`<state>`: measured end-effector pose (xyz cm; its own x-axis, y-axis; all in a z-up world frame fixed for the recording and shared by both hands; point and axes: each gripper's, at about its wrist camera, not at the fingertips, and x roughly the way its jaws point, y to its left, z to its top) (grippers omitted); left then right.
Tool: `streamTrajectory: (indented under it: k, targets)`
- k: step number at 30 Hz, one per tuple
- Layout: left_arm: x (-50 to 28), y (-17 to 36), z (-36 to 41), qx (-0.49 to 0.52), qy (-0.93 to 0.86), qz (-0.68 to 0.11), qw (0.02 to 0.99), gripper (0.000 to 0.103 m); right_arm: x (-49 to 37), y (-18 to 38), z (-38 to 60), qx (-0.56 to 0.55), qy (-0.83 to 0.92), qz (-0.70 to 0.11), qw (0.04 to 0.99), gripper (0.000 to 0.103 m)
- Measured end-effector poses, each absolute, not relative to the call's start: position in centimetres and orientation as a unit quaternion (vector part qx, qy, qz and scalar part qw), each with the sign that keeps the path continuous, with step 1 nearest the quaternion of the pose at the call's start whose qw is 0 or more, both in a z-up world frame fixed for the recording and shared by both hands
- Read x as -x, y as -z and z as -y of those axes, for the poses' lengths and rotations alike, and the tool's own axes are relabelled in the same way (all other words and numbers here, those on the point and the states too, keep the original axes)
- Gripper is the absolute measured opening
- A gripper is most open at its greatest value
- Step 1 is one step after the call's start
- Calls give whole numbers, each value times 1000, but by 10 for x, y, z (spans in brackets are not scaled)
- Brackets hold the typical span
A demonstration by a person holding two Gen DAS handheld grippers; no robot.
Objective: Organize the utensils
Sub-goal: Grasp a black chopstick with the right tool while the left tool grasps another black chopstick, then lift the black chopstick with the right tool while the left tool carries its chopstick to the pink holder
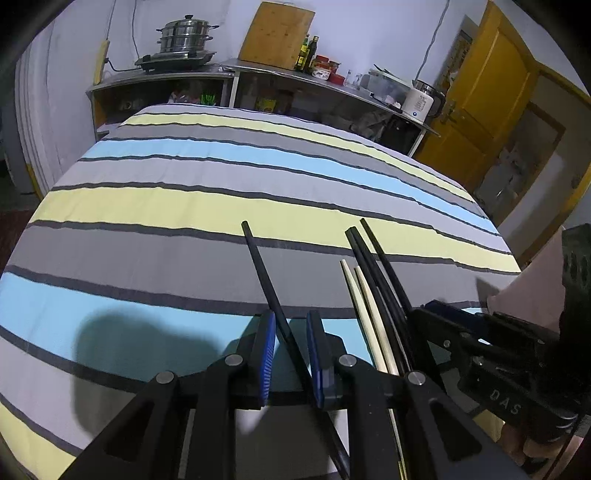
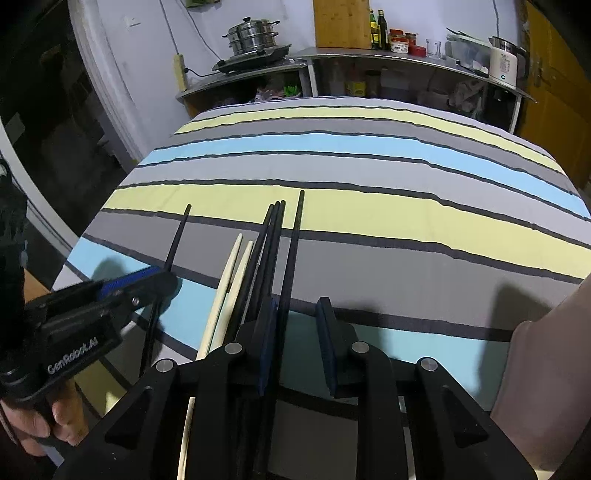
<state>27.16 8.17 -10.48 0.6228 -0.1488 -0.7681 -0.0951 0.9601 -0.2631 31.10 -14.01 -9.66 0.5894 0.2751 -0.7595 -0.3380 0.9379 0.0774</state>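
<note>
Several chopsticks lie lengthwise on a striped cloth. In the left wrist view my left gripper (image 1: 290, 325) is open, its blue pads on either side of a single black chopstick (image 1: 264, 273). To its right lie two pale wooden chopsticks (image 1: 364, 306) and a bunch of black chopsticks (image 1: 380, 273), with my right gripper (image 1: 439, 314) beside them. In the right wrist view my right gripper (image 2: 297, 314) is open around one black chopstick (image 2: 293, 254). The black bunch (image 2: 267, 251) and the pale pair (image 2: 231, 273) lie just left of it. The left gripper (image 2: 147, 277) shows at far left over the lone black chopstick (image 2: 177, 240).
The striped cloth (image 1: 184, 206) covers the table. Behind it stands a steel counter (image 1: 280, 74) with a steamer pot (image 1: 186, 37), a wooden board (image 1: 277, 33), bottles and a white kettle (image 1: 419, 103). A yellow door (image 1: 491, 96) is at right.
</note>
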Motion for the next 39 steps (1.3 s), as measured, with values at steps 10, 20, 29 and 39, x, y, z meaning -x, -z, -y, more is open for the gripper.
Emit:
streamTrajectory:
  k: [10,20,29,39]
  targets:
    - [-276,105,-78,118,21,-439,891,16,-320,96,131,61,-159,-418,892,15]
    - [-280,99,-84,131,30,-438,889,8,-322,89,134,47,-155,-419,893,6]
    - [-249,53,-81,140,53,-396,906,6,-291,51,135,29,-170,-379,909,5]
    - [-204,-11,-75,130,79,-346,926,5,-241,1,141,13,-188,-324,927,6]
